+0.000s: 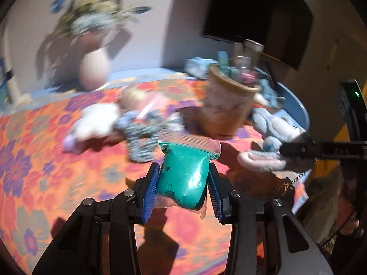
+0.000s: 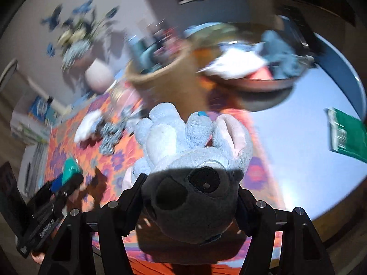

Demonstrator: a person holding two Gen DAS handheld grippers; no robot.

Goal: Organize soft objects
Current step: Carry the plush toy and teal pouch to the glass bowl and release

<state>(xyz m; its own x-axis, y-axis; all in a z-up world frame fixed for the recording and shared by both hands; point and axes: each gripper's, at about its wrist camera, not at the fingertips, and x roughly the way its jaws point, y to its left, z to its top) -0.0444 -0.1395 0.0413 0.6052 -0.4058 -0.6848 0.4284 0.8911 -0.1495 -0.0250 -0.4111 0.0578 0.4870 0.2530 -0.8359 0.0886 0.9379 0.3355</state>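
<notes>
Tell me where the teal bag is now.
The teal bag is held between the left gripper's fingers, above the floral cloth, near the brown pot.

One teal pouch (image 1: 183,181), one vase (image 1: 94,68), one basket (image 1: 227,105).

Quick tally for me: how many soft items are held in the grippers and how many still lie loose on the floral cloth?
Held in grippers: 2 (teal putty in a clear zip bag, grey-blue plush animal)
Loose on floral cloth: 2 clear (white fluffy toy, black-and-white patterned fabric piece); the blurred pinkish bundle behind them is uncounted
Total: 4
</notes>
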